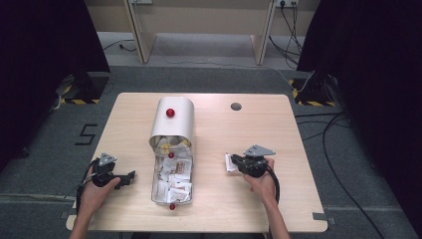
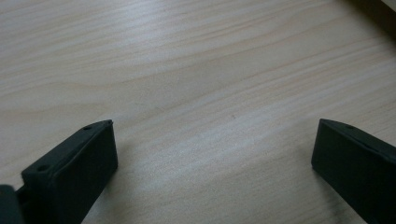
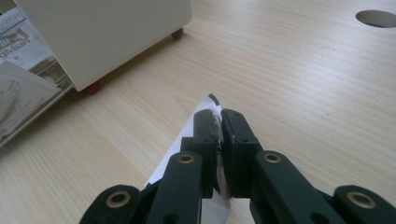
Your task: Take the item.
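Small white packet (image 3: 205,109) pinched between the jaws of the right gripper (image 3: 220,122); a thin flat sachet, its pale edge and a dark-printed corner poking out past the tips, the rest trailing down beneath the linkage. In the high view the same packet (image 1: 230,163) sticks out to the left of the right gripper (image 1: 238,162), low over the bare table (image 1: 278,149), well right of the box.

Handling, by my reckoning: very light, limp, probably paper or foil. It will flex and droop rather than hold shape, and a smooth skin could slide out if the clamp eases. Not fragile as such, though a hard squeeze may crease it or burst whatever is inside. Best taken by a flat edge or corner, as it is now, jaws across the seam.

Left of the claw and beyond it: a long open tray (image 1: 155,186) heaped with more packets (image 1: 174,181), red knobs at its ends, and a white curved cover (image 1: 172,122) lying over the far part.

Left gripper (image 1: 130,176) sits at the tray's other side, held in the left hand (image 1: 97,191). Its own view shows both jaws standing wide apart over plain woodgrain, nothing between them.

View differences: the right gripper view gives the pinch itself, print on nearby packets and the cover's red feet (image 3: 92,87). The high view gives the whole layout, both forearms, and the round hole (image 1: 236,106) in the tabletop.
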Demonstrator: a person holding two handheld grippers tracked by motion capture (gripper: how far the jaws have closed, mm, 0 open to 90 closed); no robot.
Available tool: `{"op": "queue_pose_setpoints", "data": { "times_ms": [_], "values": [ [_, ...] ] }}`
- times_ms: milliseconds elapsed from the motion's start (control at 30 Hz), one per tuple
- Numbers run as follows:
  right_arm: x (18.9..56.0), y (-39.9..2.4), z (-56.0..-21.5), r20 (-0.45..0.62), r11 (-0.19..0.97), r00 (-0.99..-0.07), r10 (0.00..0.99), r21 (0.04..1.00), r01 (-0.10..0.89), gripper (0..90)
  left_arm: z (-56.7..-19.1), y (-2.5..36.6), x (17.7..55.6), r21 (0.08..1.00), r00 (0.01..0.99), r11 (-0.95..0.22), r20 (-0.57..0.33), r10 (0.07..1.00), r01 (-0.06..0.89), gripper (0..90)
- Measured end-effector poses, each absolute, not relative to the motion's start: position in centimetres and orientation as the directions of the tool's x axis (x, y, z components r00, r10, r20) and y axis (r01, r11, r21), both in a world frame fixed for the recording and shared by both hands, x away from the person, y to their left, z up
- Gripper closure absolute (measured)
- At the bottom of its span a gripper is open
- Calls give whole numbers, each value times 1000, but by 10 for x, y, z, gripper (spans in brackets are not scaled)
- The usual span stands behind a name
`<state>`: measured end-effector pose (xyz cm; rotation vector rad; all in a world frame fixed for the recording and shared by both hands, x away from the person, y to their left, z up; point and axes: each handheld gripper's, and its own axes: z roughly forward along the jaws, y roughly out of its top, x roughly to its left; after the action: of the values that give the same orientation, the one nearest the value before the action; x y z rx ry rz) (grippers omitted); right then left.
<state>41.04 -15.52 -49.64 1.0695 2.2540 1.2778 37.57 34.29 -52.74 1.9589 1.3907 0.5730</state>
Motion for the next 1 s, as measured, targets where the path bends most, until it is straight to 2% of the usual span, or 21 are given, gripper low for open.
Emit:
{"op": "queue_pose_setpoints", "data": {
  "times_ms": [767,1000],
  "values": [
    [414,-159,-506,78,318,-644,761,820,475,837,-527,343,376,726,338,-218,-22,941,652,0],
    [415,-160,-507,77,314,-634,769,819,481,775,-527,343,376,726,338,-218,-22,941,652,0]
  ]
}}
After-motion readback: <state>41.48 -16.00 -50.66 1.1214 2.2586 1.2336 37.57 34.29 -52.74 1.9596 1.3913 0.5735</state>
